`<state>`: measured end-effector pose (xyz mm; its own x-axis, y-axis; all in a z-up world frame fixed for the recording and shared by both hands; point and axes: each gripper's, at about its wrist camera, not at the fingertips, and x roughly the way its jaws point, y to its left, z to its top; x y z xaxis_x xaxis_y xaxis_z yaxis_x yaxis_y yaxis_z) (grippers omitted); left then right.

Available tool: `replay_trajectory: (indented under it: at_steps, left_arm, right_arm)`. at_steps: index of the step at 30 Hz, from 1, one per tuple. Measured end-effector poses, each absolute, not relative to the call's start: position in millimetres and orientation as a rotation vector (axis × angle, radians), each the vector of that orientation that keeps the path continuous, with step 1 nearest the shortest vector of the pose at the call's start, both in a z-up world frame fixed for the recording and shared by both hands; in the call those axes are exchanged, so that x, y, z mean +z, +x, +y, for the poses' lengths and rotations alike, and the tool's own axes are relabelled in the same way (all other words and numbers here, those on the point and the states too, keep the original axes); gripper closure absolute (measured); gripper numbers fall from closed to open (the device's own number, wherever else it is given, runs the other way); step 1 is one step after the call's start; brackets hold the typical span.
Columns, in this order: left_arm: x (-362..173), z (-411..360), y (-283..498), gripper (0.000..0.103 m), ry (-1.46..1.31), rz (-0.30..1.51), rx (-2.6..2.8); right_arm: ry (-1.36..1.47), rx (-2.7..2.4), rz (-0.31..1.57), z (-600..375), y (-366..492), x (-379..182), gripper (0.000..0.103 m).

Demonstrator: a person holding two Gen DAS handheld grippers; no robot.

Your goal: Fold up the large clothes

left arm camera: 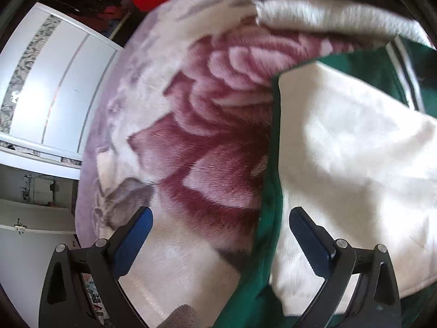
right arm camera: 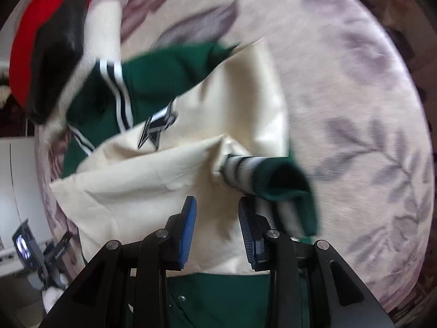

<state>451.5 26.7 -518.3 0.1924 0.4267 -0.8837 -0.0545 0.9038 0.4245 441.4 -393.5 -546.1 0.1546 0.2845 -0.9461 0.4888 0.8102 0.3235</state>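
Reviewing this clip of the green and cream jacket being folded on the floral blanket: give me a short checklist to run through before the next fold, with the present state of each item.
1. Left gripper free: ok, jaws wide, nothing between them.
2. Right gripper free: ok, jaws part open, pads press on nothing.
3. Cream sleeve folded across the jacket: ok, its striped cuff lies on the body.
4. Jacket wholly on the floral blanket: cannot tell, its lower hem is hidden behind the gripper.
5. Clear of the red garment and black item: not ok, they sit close against the collar end.
6. Second sleeve folded: cannot tell.
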Motion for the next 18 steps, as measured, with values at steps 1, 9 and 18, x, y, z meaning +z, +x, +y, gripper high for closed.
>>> replay_trajectory:
  at_steps: [1,9,18]
  left_arm:
    - [-514.6,25.6,448.4,0.0,0.328,1.331,0.35]
    - [-519.9,25.8,432.8,0.0,0.306,1.33,0.362]
    - [-462.9,2.6,373.0,0.0,0.269,1.276,0.357]
  right_arm:
    - [0.673,-0.169,1.455,-400.6,439.7,-553.5,0.093]
    - [0.741,-0.189,1.566,-434.1,440.5,-610.2,0.098]
    - [0.688,-0.028,1.572,-450.9,334.6,-535.2,0.044]
